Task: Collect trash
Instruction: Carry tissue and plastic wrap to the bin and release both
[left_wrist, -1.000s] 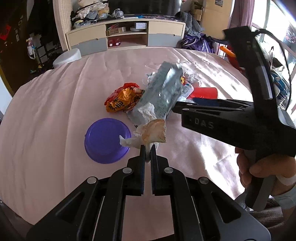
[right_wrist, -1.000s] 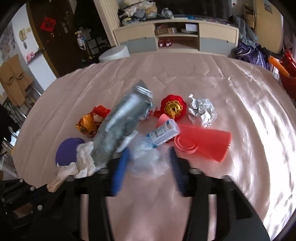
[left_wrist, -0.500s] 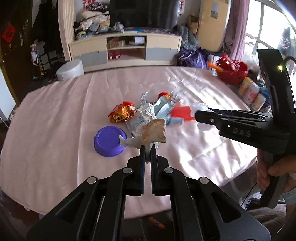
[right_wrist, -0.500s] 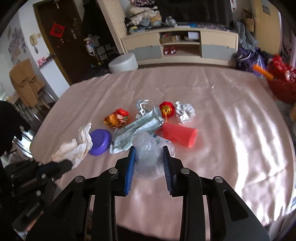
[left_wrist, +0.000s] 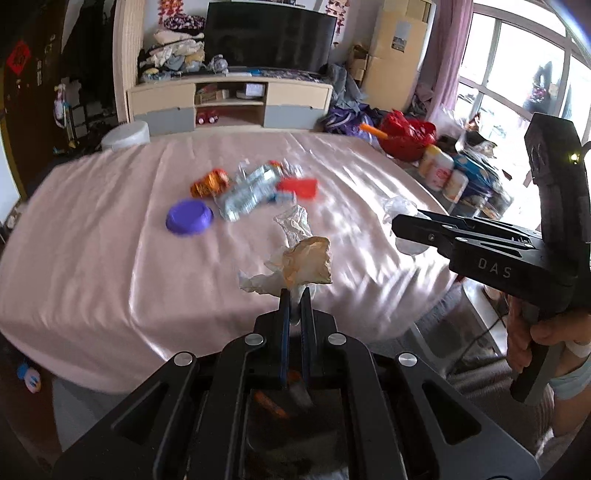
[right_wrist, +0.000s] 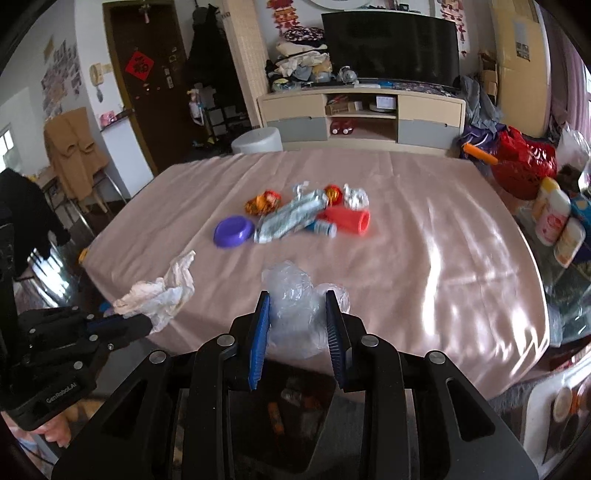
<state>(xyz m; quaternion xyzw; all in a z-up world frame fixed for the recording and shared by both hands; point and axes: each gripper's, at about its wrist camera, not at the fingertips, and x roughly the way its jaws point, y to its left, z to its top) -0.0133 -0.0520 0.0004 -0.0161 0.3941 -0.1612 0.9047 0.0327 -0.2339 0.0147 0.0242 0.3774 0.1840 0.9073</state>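
Observation:
My left gripper (left_wrist: 294, 295) is shut on a crumpled stained tissue (left_wrist: 303, 264), held in the air over the near edge of the pink-covered table (left_wrist: 110, 266). It also shows in the right wrist view (right_wrist: 159, 291). My right gripper (right_wrist: 298, 306) is shut on a crumpled clear plastic wrap (right_wrist: 295, 295), also off the near table edge; in the left wrist view it is at the right (left_wrist: 400, 221). More trash lies mid-table: a purple lid (right_wrist: 233, 231), a crushed plastic bottle (right_wrist: 291, 219), an orange wrapper (right_wrist: 262, 202), a red cup (right_wrist: 347, 220) and foil (right_wrist: 355, 196).
A dark bin with some trash in it shows below both grippers (right_wrist: 291, 410). Bottles and a red bag (right_wrist: 524, 162) stand at the right of the table. A TV cabinet (right_wrist: 362, 114) and a white stool (right_wrist: 256, 140) stand behind it.
Both grippers have pulled back from the trash pile toward the near table edge and risen, each carrying its piece. The pile now looks farther away.

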